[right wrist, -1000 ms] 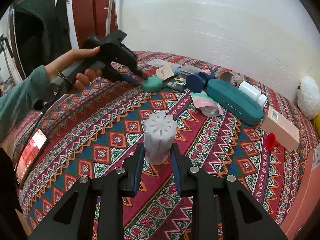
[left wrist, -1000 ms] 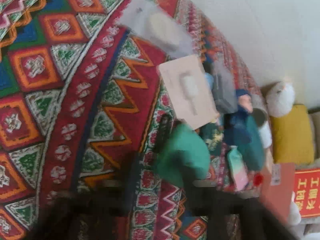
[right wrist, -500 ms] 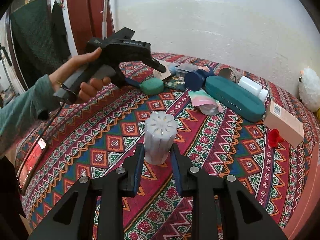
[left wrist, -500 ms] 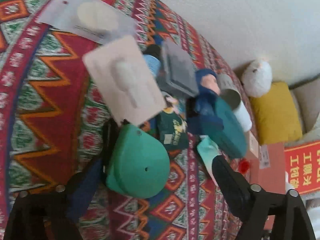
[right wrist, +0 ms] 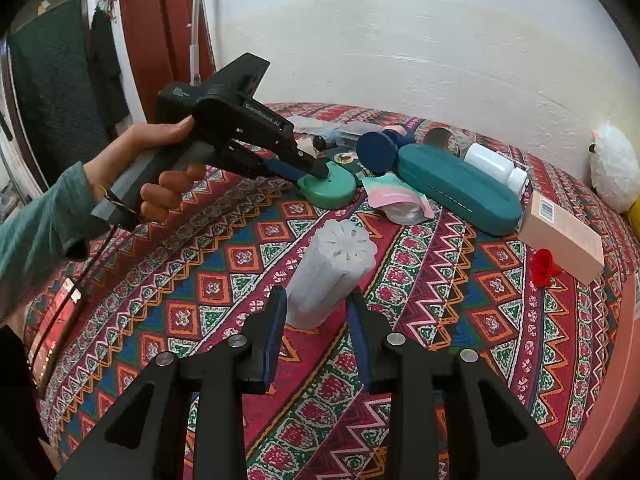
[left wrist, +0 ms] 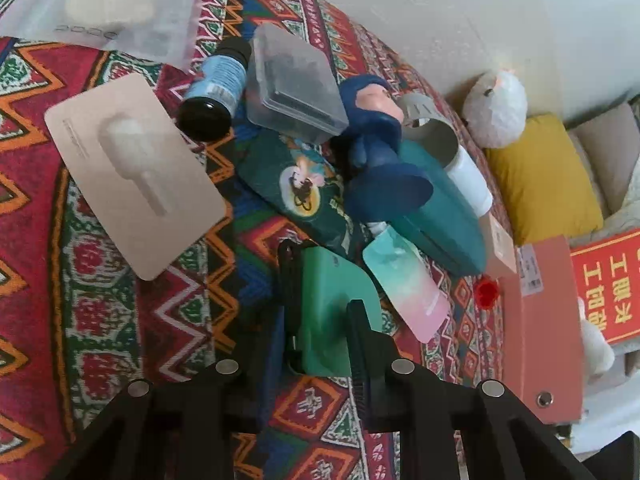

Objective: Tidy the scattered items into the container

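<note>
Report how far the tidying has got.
Nothing visibly done: no container with items in it shows. In hand: the left gripper is closed around the green case; the right gripper brackets the white ribbed cylinder, jaws apart. Left: teal case, pouch, white bottle.

A white plaster wall [right wrist: 400,48] rises behind a table spread with a red patterned cloth [right wrist: 460,312]. A dark red door frame [right wrist: 140,40] stands at the left. A yellow cushion [left wrist: 540,176] lies beside the table.
</note>
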A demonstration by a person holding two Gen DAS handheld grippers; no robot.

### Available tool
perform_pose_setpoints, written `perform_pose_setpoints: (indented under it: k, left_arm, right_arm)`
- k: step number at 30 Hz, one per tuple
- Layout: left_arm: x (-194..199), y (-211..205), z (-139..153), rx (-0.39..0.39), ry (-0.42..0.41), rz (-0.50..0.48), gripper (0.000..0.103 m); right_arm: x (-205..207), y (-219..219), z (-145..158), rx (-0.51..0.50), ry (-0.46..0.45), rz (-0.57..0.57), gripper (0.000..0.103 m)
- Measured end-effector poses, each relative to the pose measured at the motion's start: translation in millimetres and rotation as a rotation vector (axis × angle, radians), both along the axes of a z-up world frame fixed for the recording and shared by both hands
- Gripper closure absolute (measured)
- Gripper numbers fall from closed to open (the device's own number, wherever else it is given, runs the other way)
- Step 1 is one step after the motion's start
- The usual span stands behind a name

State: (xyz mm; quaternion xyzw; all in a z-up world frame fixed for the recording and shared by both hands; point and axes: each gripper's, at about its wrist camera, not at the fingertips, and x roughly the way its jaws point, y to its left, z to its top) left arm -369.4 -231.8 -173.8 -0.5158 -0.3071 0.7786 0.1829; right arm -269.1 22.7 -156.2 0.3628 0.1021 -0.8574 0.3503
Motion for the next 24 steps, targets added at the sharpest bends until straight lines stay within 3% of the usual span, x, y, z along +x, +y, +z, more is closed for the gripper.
perform_pose_setpoints:
  k: [6, 10, 12, 16, 20, 24]
  left_arm:
    - [4, 15, 23, -0.025, 0.049, -0.014, 0.086]
    - [8, 23, 38, -0.019, 0.082, -0.034, 0.086]
    - [9, 28, 43, -0.016, 0.093, -0.042, 0.086]
    - [12, 35, 50, 0.007, 0.105, -0.05, 0.086]
    - [19, 43, 73, 0.054, 0.158, -0.074, 0.086]
    - [31, 57, 105, 0.1, 0.233, -0.12, 0.086]
  right_arm:
    - [1, 8, 0, -0.026, -0.013, -0.015, 0.069]
    - [-3, 18, 4, -0.117, -0.042, -0.041, 0.069]
    - [-6, 25, 9, -0.176, -0.048, -0.059, 0.075]
    - [-7, 36, 21, -0.248, -0.031, -0.108, 0.077]
    - [-2, 52, 41, -0.303, -0.007, -0.144, 0.077]
    - [19, 90, 86, -0.407, 0.071, -0.199, 0.077]
